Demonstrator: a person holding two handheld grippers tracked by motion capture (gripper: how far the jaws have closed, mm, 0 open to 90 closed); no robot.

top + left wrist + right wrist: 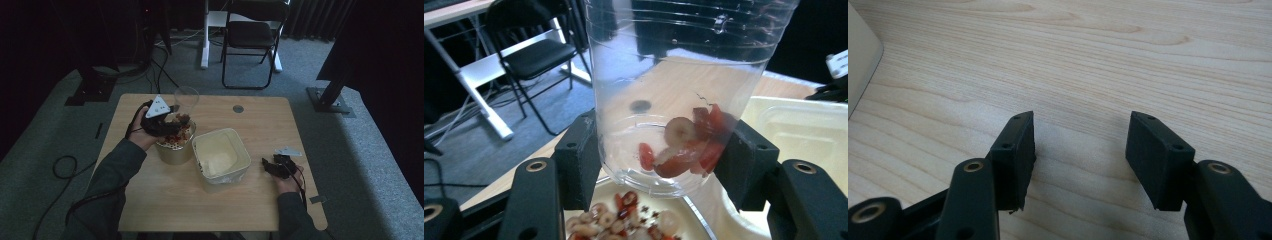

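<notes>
High view looks down on the table (200, 200); gripper views sit close above it

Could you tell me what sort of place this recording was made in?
Probably a lab or studio, not a kitchen: a small wooden table on grey carpet, loose cables across the floor, and a folding chair.

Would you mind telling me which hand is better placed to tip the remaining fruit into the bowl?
Left: its gripper grips the clear cup above the bowl; the right gripper rests open on the table.
</notes>
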